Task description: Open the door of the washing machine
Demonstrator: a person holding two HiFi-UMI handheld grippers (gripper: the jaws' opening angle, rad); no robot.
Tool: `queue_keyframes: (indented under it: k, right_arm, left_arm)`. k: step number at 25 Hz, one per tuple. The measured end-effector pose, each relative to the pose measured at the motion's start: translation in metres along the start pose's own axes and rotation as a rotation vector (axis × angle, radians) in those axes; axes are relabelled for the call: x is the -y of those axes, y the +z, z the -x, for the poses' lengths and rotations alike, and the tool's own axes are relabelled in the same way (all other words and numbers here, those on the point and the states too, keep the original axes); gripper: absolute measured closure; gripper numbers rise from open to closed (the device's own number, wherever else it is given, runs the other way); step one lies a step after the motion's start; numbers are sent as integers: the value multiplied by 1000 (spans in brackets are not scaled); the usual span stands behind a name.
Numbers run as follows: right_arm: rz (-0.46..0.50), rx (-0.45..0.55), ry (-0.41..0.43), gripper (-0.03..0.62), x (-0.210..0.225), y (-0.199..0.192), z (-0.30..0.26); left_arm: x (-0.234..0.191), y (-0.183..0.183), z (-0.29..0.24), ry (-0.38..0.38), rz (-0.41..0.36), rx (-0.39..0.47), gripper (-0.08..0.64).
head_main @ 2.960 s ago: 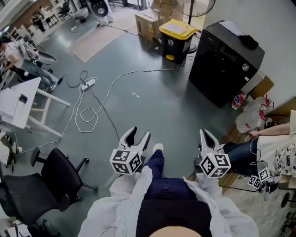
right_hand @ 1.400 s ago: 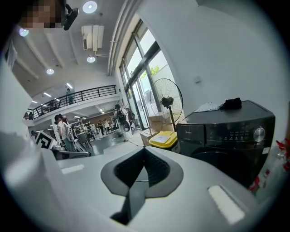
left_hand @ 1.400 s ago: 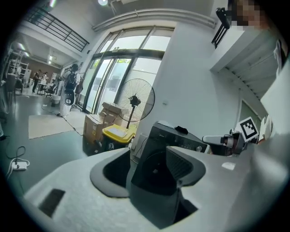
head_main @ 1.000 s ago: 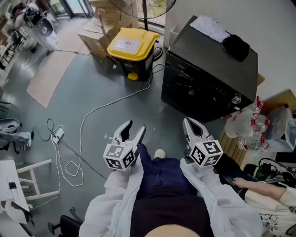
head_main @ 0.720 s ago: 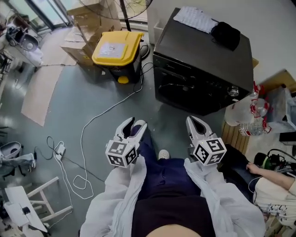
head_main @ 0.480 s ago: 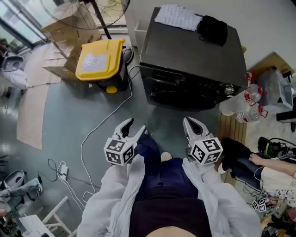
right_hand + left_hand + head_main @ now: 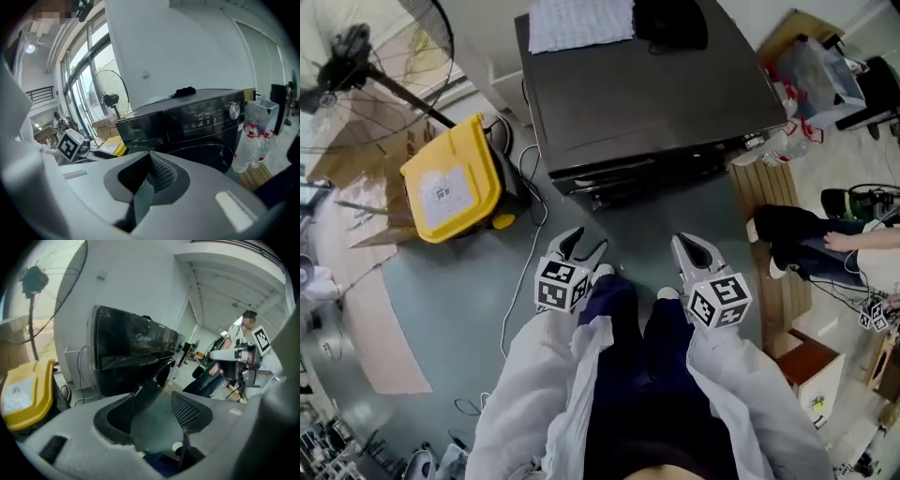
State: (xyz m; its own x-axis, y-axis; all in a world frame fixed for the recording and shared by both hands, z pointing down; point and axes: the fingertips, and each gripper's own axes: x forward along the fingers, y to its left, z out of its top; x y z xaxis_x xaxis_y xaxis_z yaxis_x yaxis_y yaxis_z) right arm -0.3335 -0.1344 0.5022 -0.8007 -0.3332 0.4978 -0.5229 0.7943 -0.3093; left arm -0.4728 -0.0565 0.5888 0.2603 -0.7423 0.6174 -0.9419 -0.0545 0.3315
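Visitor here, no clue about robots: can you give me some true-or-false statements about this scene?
The door of the washing machine is shut. True.
The left gripper's jaws are together. False: they stand apart, empty.
A yellow bin stands beside the machine. True.
The right gripper grips the door. False: it is shut on nothing, short of the machine.
The machine's top is bare. False: a white sheet and a dark bundle lie there.

**Washing machine now at hand**

The black, boxy washing machine (image 7: 647, 103), far across the grey floor three seconds ago, now stands just ahead of the left gripper (image 7: 584, 246) and right gripper (image 7: 691, 247). The yellow-lidded bin (image 7: 450, 192) now sits at its left.
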Motion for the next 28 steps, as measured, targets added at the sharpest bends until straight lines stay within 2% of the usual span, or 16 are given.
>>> queue_keyframes:
  k: [4, 8, 11, 16, 19, 20, 21, 28]
  right_arm:
    - [-36, -38, -109, 581, 8, -24, -6]
    - [-83, -62, -177, 581, 19, -49, 1]
    - [-110, -77, -211, 581, 29, -66, 3]
    - [-190, -91, -274, 581, 37, -83, 10]
    - [-215, -94, -293, 581, 39, -87, 13]
    - [-220, -94, -297, 581, 39, -89, 14]
    - [-226, -95, -301, 581, 40, -91, 16]
    - [-252, -99, -314, 581, 35, -100, 18]
  left_arm:
    - [-17, -10, -47, -48, -169, -95, 331]
    - [-31, -37, -91, -44, -266, -185, 339]
    - [-40, -49, -123, -31, -326, -218, 339]
    - [-52, -62, -155, -8, -372, -292, 351]
    - [-60, -63, -166, 27, -406, -319, 390]
    - [-63, -62, -166, 40, -412, -315, 454]
    - [-64, -62, -166, 42, -413, -312, 454]
    - [-53, -70, -160, -20, -407, -331, 466]
